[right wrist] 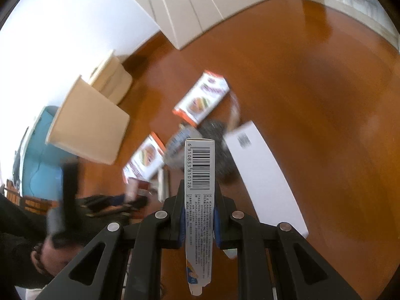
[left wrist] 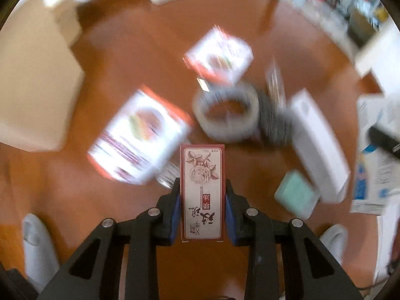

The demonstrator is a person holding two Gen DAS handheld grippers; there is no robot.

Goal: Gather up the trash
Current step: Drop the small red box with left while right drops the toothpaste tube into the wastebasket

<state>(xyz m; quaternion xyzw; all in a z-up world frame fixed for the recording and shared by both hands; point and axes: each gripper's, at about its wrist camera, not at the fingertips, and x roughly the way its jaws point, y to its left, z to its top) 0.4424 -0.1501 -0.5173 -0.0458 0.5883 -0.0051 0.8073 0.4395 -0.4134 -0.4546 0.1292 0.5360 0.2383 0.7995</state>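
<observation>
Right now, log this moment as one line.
left tongs: shut on rose-print box | right tongs: shut on barcode box | floor: boxes, tape roll remain

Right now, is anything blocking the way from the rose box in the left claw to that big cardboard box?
Nothing visible stands in the way. The left claw holds the rose box up over the floor, and the big cardboard box sits off to its left. The burger-picture box lies flat on the floor near that line, below the held box.
</observation>
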